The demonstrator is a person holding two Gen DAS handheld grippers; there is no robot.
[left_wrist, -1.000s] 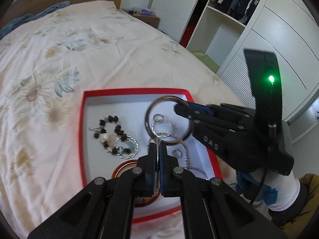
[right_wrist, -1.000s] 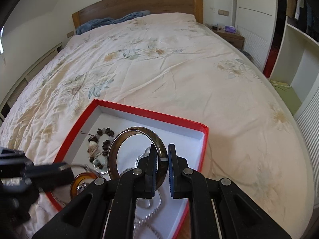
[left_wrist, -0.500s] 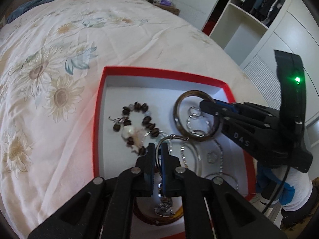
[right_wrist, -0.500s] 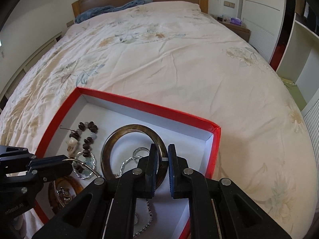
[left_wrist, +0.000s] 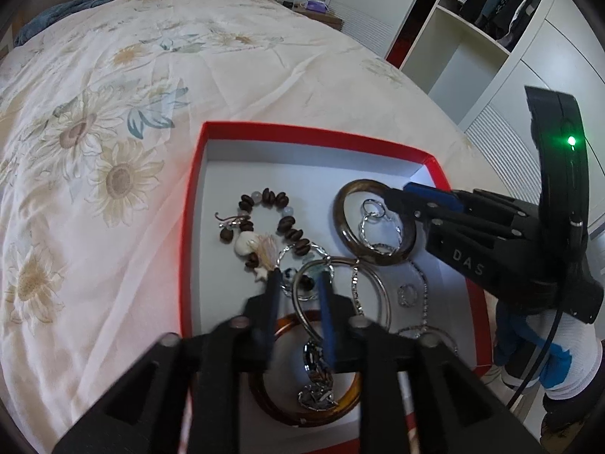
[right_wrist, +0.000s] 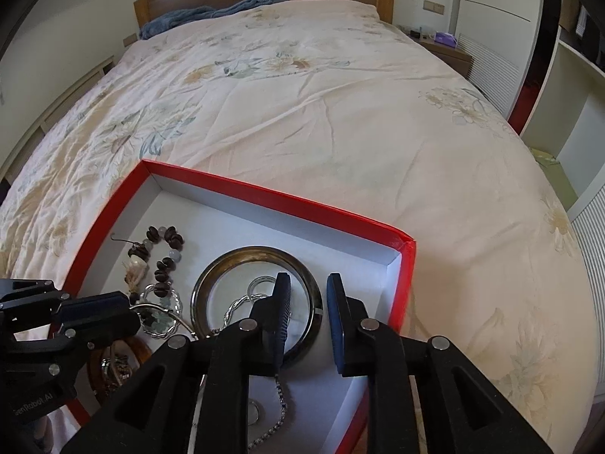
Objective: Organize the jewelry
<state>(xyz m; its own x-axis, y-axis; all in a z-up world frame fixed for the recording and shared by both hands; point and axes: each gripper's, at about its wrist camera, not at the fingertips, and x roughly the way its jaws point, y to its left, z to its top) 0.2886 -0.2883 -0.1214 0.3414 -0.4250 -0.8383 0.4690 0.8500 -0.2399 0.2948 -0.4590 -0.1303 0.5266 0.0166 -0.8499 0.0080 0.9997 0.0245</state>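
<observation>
A red box (left_wrist: 302, 130) with a white inside lies on the bed and holds the jewelry. My left gripper (left_wrist: 298, 287) is low in the box and its jaws are opening. The left rim of a thin silver bangle (left_wrist: 340, 260) lies loose between them, partly over an amber bangle (left_wrist: 272, 408). My right gripper (right_wrist: 308, 291) is also opening, astride the near rim of a dark bangle (right_wrist: 257, 251) that rests flat around a silver chain (right_wrist: 242, 302); the pads are off it. A brown bead bracelet (left_wrist: 283, 223) lies at the box's left.
The box (right_wrist: 264, 195) sits near the bed's right edge, on a floral quilt (right_wrist: 302, 94). White wardrobe shelves (left_wrist: 465, 60) stand beyond that edge. A blue towel (right_wrist: 211, 13) lies by the wooden headboard. The left gripper (right_wrist: 126, 312) shows at the right wrist view's lower left.
Both grippers came down into the box with their bangles, then their jaws parted. The silver bangle and the dark bangle now lie in the box, let go.
</observation>
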